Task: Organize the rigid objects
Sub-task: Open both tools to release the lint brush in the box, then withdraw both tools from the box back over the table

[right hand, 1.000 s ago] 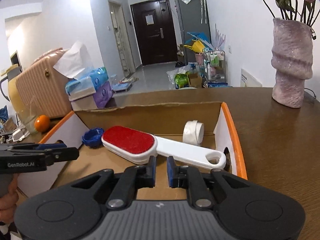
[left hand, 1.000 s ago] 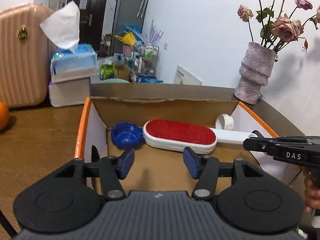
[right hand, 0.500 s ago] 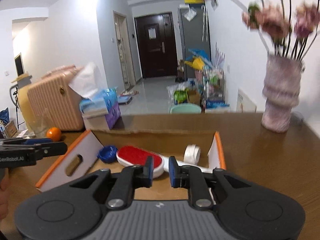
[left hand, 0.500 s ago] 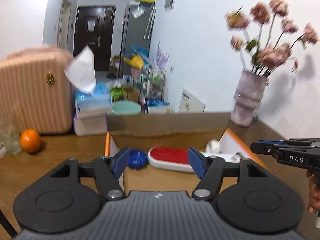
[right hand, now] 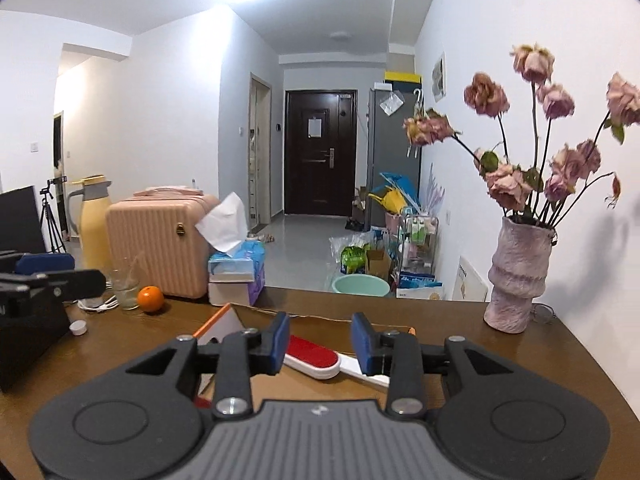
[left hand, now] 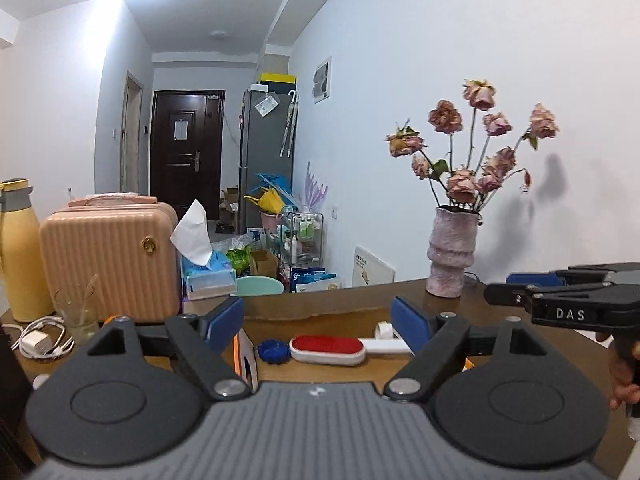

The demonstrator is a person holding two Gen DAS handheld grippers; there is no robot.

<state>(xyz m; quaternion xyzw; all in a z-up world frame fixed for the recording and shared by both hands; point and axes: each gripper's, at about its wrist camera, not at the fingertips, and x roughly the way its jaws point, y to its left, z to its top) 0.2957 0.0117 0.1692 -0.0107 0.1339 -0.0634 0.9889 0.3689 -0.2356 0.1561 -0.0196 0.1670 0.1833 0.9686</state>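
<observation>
A cardboard box with orange edges lies on the brown table. It holds a red-and-white lint brush, a blue lid and a white tape roll. My left gripper hovers above and behind the box, its jaws opening with nothing between them. My right gripper also hangs over the box's near side above the lint brush, its jaws opening and empty. Each gripper shows in the other's view: the right gripper at the right, the left gripper at the left.
A pink vase of dried roses stands at the table's far right. To the left are a tissue box, a pink suitcase, an orange, a glass, a yellow jug and a white cap.
Both grippers have risen and drawn back from the box, which now sits lower and smaller in view. Both pairs of jaws have spread wider; the right was shut a second ago.
</observation>
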